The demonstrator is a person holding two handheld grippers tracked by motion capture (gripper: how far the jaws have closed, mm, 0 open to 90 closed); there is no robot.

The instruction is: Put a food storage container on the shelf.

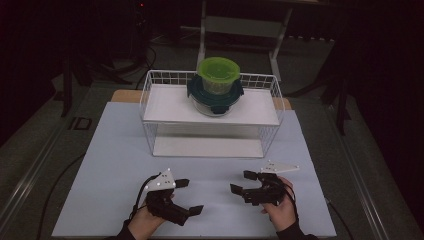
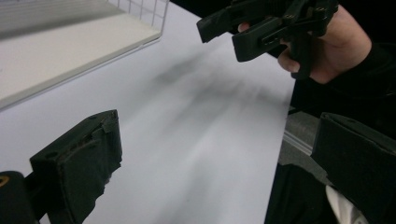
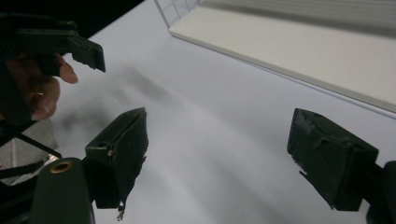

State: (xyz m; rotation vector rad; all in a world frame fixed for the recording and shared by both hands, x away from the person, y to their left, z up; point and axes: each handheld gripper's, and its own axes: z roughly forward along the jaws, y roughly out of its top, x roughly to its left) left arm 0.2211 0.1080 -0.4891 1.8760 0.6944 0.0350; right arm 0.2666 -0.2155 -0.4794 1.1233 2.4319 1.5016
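A round green-lidded container (image 1: 218,70) sits stacked on a clear container with a dark green lid (image 1: 215,95), both on the top shelf of a white wire rack (image 1: 165,105). My left gripper (image 1: 190,196) rests near the table's front edge, open and pointing right, with nothing between its jaws (image 2: 219,163). Facing it, my right gripper (image 1: 241,182) is also open and holds nothing (image 3: 224,154). The left gripper view shows the right gripper (image 2: 261,28) in a hand at the upper right. The right gripper view shows the left gripper (image 3: 70,44) at the upper left.
A pale blue-white mat (image 1: 115,165) covers the table. The rack's lower shelf (image 1: 207,146) is bare and open toward me. Dark floor and a table frame (image 1: 240,25) lie beyond the far edge.
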